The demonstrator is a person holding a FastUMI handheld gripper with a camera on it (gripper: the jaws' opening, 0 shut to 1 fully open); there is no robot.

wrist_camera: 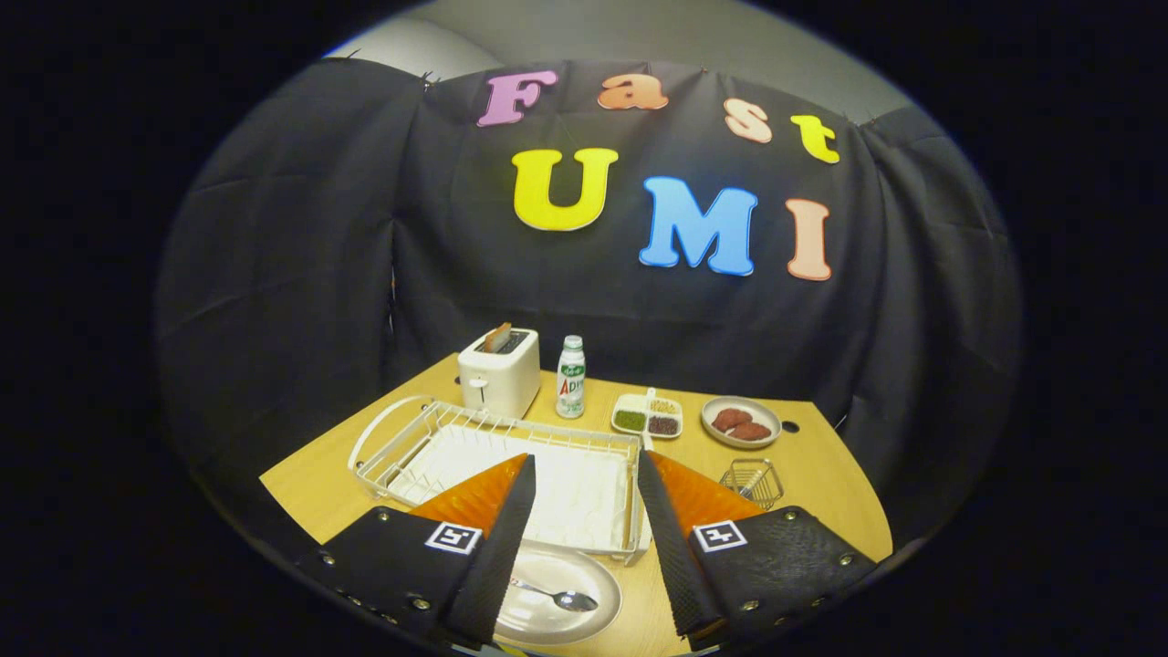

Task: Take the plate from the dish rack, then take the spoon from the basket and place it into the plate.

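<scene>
We're hovering above the table [821,474] with the gripper [584,511] spread wide and holding nothing. Down between the fingers, close in under us, sits the plate [584,570] on the wood, and the spoon [558,596] lies in it, bowl toward the right finger, handle running under the left one. It looks to us like the job is essentially done, so the step in hand is a clean retreat. To do that well we'd keep the fingers apart and lift straight up and back, so neither pad clips the plate's rim or flicks the spoon out.

Just beyond the plate, ahead of the fingertips, the dish rack [401,438] stands with no dishes in it. The little wire basket [753,482] sits off past the right finger, and we can't make out anything inside it.
</scene>
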